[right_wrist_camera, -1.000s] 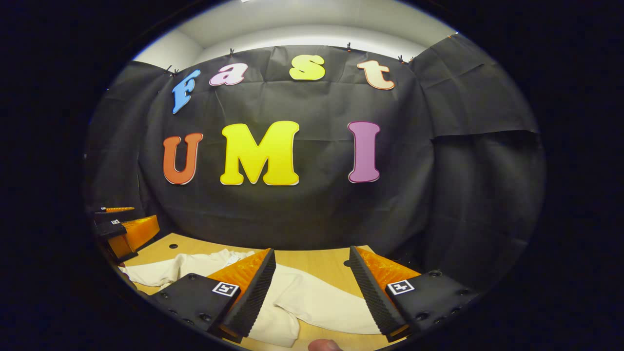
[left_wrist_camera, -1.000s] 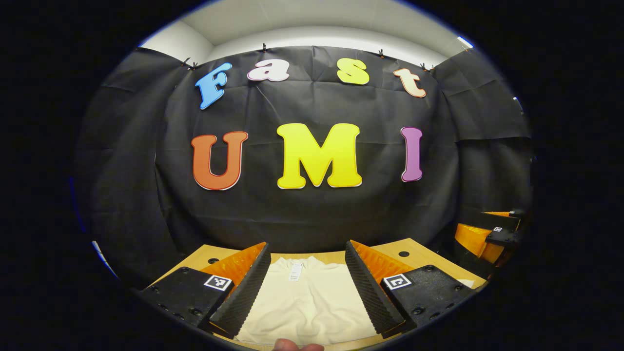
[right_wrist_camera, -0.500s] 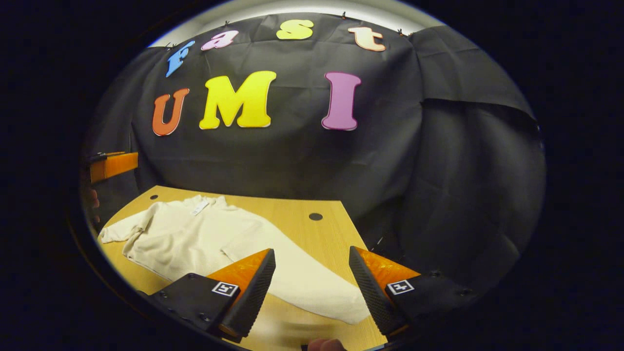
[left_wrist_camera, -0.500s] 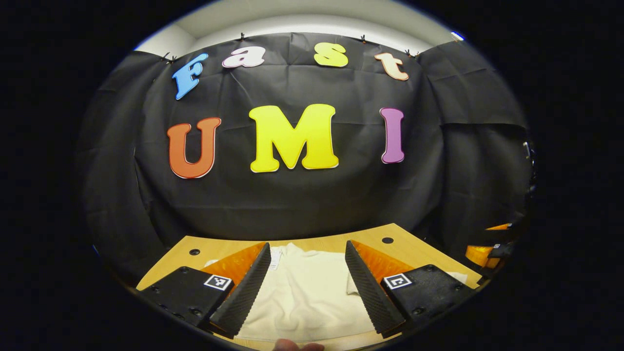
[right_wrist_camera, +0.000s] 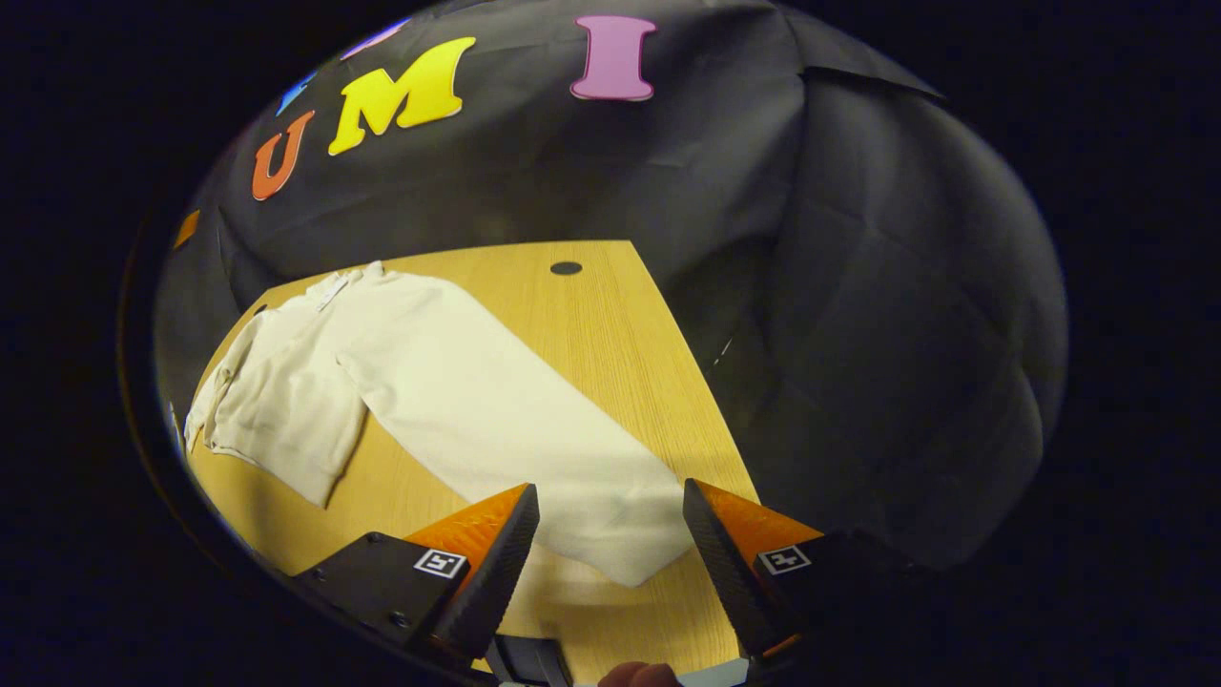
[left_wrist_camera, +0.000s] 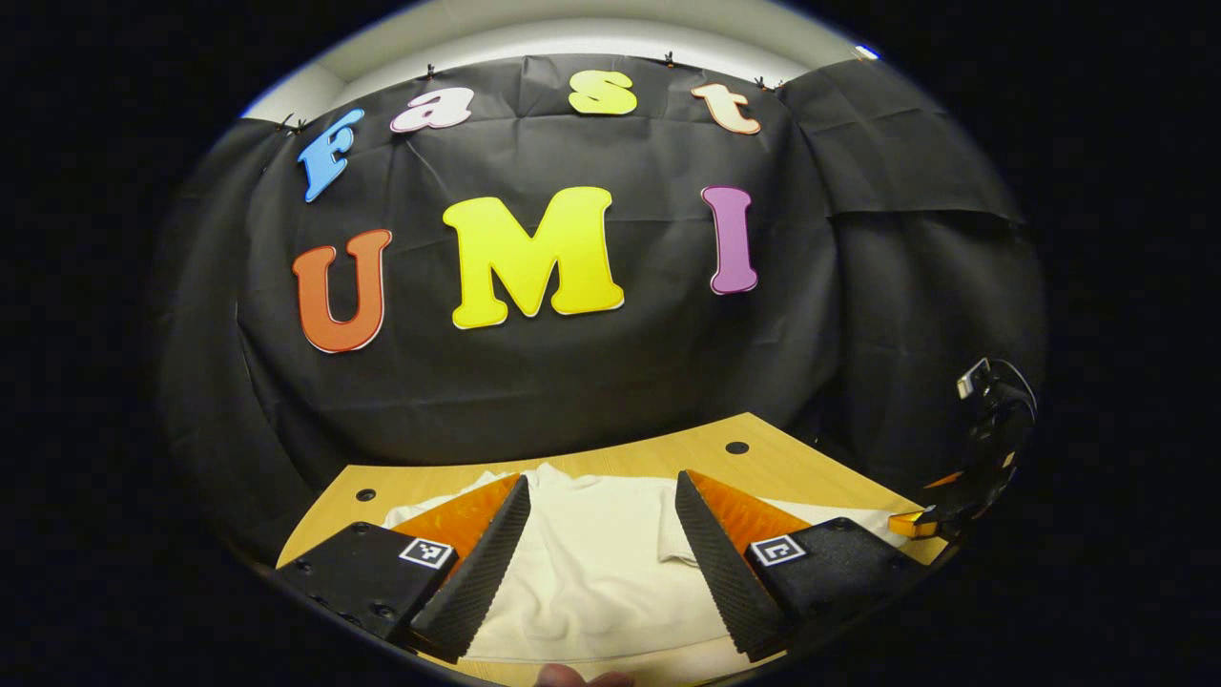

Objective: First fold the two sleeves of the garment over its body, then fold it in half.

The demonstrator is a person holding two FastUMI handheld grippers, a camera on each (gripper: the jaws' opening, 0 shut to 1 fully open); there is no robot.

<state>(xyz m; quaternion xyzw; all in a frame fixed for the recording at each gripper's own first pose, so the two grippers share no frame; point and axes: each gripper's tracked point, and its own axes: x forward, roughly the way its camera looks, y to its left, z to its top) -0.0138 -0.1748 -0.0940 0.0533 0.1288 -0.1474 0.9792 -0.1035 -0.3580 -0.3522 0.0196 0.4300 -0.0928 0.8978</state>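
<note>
Claws gape wide: right claw tilted over sleeve, left claw level above garment.

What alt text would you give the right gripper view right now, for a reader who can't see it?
The right hand-held gripper hangs open above the cuff end of a cream garment's long sleeve, which stretches diagonally across a wooden table. The garment's body lies toward the far left, in front of the booth's black cloth wall.
</note>
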